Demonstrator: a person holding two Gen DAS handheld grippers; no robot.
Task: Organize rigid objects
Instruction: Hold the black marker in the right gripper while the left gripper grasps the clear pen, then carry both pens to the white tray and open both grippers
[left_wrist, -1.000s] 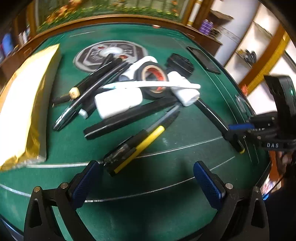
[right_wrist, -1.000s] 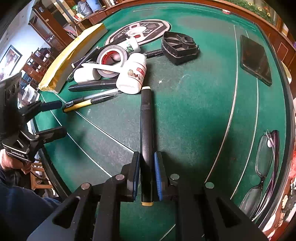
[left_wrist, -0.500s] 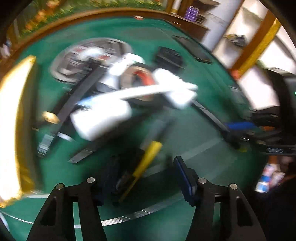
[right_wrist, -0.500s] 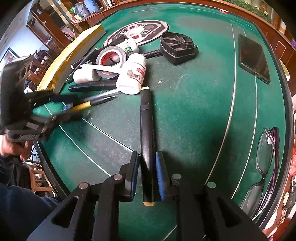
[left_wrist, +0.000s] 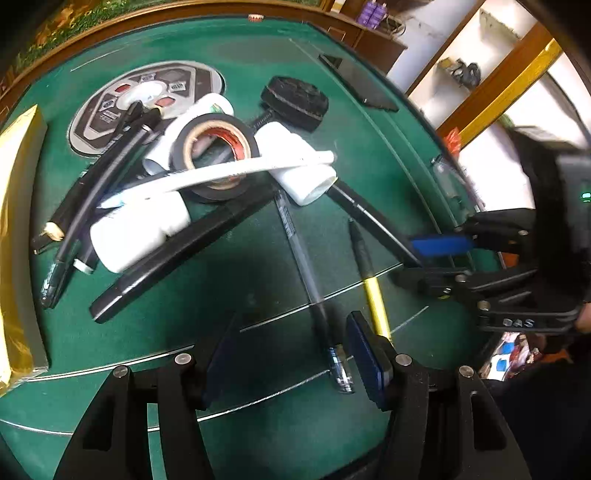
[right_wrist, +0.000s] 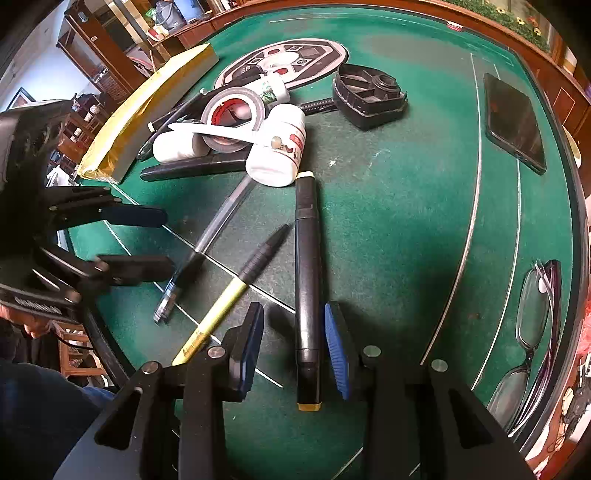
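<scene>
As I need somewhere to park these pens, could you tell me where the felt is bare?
Bare felt lies between the black marker, the phone and the glasses. It is crowded around the tape roll, white bottles and gold box.

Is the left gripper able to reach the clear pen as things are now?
Probably yes. The clear pen lies on open green felt, its capped end already between the left gripper's spread fingers. Only the yellow pen lies close beside it.
</scene>
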